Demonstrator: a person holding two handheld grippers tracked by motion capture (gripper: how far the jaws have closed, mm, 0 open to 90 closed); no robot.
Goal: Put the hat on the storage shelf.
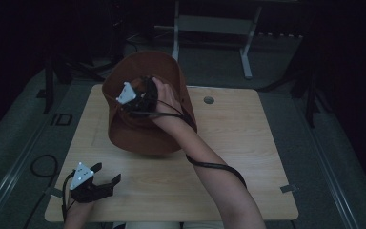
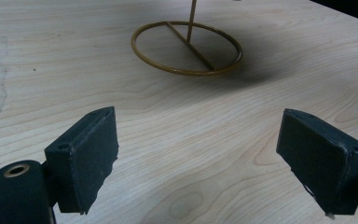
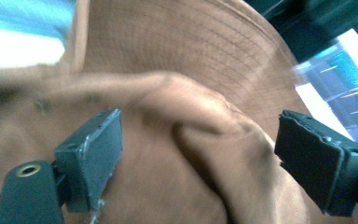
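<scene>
The brown hat sits raised over the far left part of the surface, apparently perched on a thin wire stand whose ring base and upright rod show in the left gripper view. The right tongs are at the hat's crown, reached in from the near right with the forearm lying across the brim. In the right gripper view the jaws stand apart with a fold of the crown bulging between them; the pads do not seem to press on the cloth, though the picture is blurred there. The left tongs rest at the near left corner of the surface, jaws wide apart and empty, pointing toward the stand's base and well apart from it.

Risks, as I judge them:
- The stand looks light and narrow-based. A sideways push or pull on the crown could tip it, and hat and stand would fall together.
- Soft felt or cloth folds under the pads. A pinch on a loose fold may slide off, or crease the crown.
- The right cable trails along the forearm near the brim; it could snag the brim and drag the hat askew.
- The left tongs are too far from the ring to steady it if the stand starts to rock.
</scene>
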